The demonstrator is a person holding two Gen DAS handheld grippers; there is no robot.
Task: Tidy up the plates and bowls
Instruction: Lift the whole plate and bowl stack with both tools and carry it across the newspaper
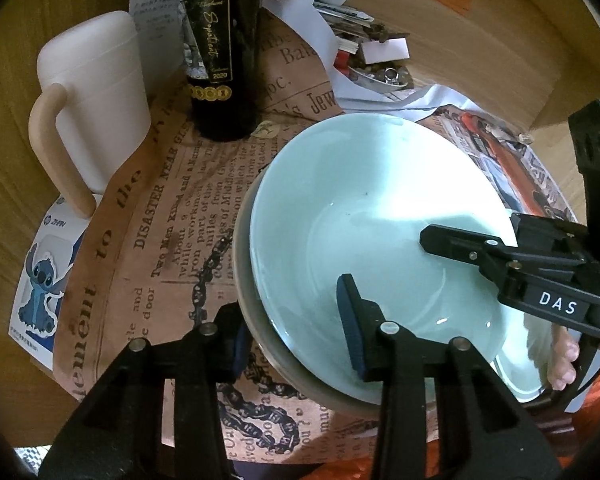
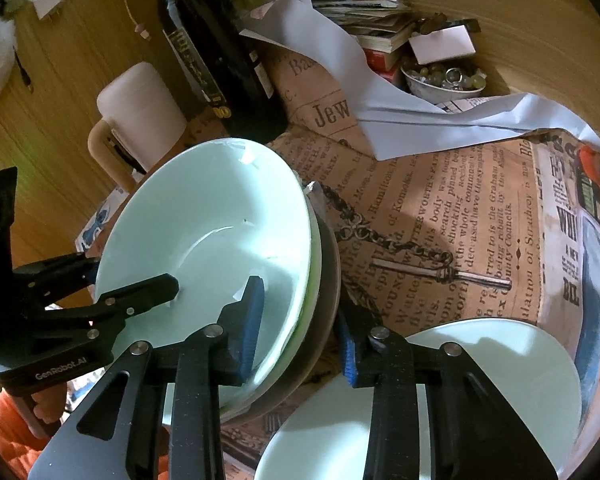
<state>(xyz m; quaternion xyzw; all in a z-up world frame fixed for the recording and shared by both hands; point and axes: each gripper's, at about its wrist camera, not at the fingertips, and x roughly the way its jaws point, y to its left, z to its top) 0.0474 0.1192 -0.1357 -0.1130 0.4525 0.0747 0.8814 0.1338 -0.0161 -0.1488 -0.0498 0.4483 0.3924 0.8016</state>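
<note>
My right gripper (image 1: 452, 240) carries a white label reading "DAS", and my left gripper (image 2: 136, 280) is stamped "GenRobot.AI" on its body. Both straddle the rim of the same pale green bowl (image 1: 364, 216), from opposite sides, each with one finger inside the bowl and the other outside the stack's edge; both sets of jaws stand parted around the rim, and I cannot tell whether the pads actually press it. That bowl sits tilted on top of a stack: I count one lighter dish edge and one grey bowl (image 2: 328, 280) beneath it in the right wrist view, so three pieces there. A fourth piece, a white plate (image 2: 500, 368), lies flat just beside the stack, under my right gripper. Everything rests on a newspaper-print cloth (image 1: 148, 248) where I can read "DISASTER NEAR", "Two Men Killed" and "Jew". One dark wine bottle (image 1: 220, 48) stands behind the stack, its label dated "2020". One white jug (image 1: 96, 100) with a beige handle stands near the bottle. A card with a blue cartoon creature (image 1: 40, 280) lies beside it.
</note>
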